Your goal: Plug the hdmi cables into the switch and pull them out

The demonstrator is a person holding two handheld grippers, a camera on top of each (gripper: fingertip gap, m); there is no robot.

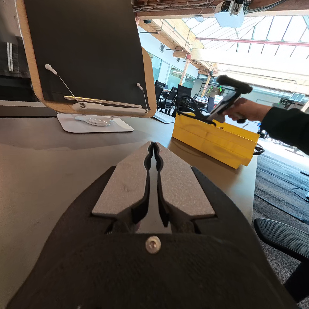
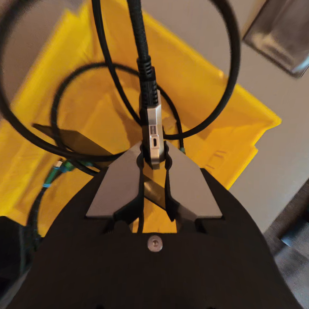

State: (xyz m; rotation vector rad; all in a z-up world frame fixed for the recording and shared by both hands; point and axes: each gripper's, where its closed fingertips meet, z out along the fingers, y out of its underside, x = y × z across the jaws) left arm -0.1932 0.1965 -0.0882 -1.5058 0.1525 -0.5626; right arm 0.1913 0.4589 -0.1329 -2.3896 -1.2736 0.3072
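Note:
My right gripper (image 2: 153, 147) is shut on a small silver switch (image 2: 154, 120), gripped at its near end and held over a yellow bin (image 2: 217, 117). A black braided hdmi cable (image 2: 143, 41) is plugged into the switch's far end. More black cable loops (image 2: 234, 50) hang around it, and a green-tipped cable (image 2: 55, 172) lies in the bin. My left gripper (image 1: 153, 143) is shut and empty above the table, left of the bin (image 1: 212, 142). The right gripper (image 1: 209, 118) shows blurred over the bin in the left wrist view, in a person's hand.
A wooden-edged stand with a black board (image 1: 87, 50) sits on a white base (image 1: 93, 125) at the back left. The table's right edge (image 1: 254, 192) drops to carpet, with a mesh office chair (image 1: 284, 237) beside it. A dark flat box (image 2: 75, 138) lies in the bin. One gripper's finger ends stand about 45 cm off the other's.

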